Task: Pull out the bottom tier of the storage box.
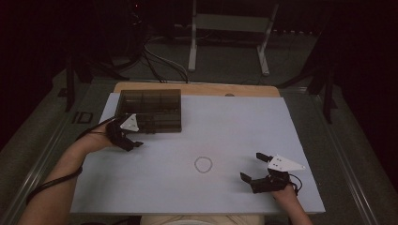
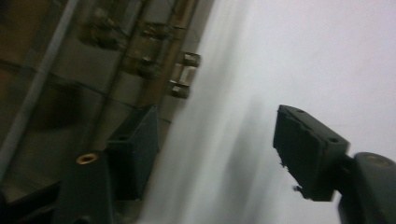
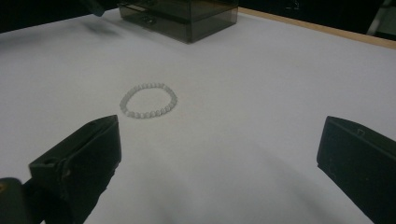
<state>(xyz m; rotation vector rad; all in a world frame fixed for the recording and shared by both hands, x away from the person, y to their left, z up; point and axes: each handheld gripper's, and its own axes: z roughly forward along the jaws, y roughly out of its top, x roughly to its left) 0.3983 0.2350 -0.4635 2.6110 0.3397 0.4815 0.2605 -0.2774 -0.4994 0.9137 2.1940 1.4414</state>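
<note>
A small ring of pale beads, a bracelet [image 1: 203, 164] [image 3: 148, 100], lies flat on the white table sheet [image 1: 234, 122] a little right of the middle. A dark see-through compartment box [image 1: 150, 110] [image 3: 182, 16] [image 2: 93, 70] stands at the far left of the sheet. My left gripper [image 1: 133, 144] [image 2: 215, 149] hovers at the box's near edge, jaws apart with nothing between them. My right gripper [image 1: 252, 166] [image 3: 219, 154] rests near the front right, wide open, pointing toward the bracelet, which lies ahead of its jaws and apart from them.
A wooden board edge [image 1: 197, 87] shows behind the white sheet. Beyond the table, a metal stand [image 1: 230, 28] and loose cables [image 1: 159, 61] sit on the dark floor. Bare sheet stretches between the box and the bracelet.
</note>
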